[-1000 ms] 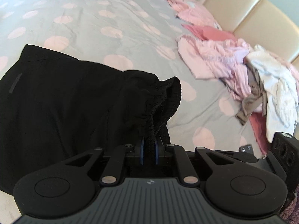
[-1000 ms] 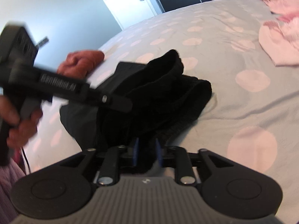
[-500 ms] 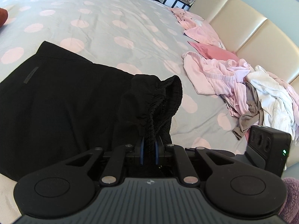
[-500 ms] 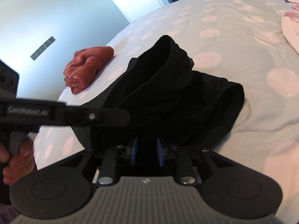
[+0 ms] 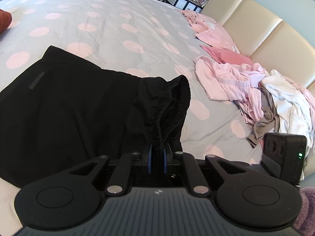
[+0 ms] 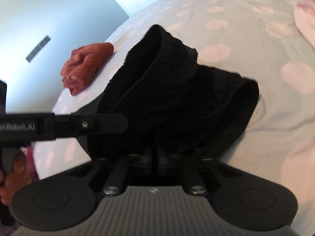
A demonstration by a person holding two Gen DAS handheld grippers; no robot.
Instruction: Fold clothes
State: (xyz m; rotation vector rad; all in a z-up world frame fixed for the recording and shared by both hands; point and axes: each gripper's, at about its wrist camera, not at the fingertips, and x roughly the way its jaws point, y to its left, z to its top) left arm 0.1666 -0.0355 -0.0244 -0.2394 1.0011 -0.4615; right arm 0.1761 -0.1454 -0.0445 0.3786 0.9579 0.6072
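Left wrist view: my left gripper [image 5: 157, 158] fingers still pinch the black elastic-waist shorts [image 5: 65, 106], now drawn flatter across the dotted grey bed [image 5: 118, 25]; my right gripper [image 6: 156, 155] clamps the waistband too, ready for folding.

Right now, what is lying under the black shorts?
The black shorts lie on the grey duvet with pink dots, which shows all around them. Whether anything else is under them cannot be seen; the fabric covers it.
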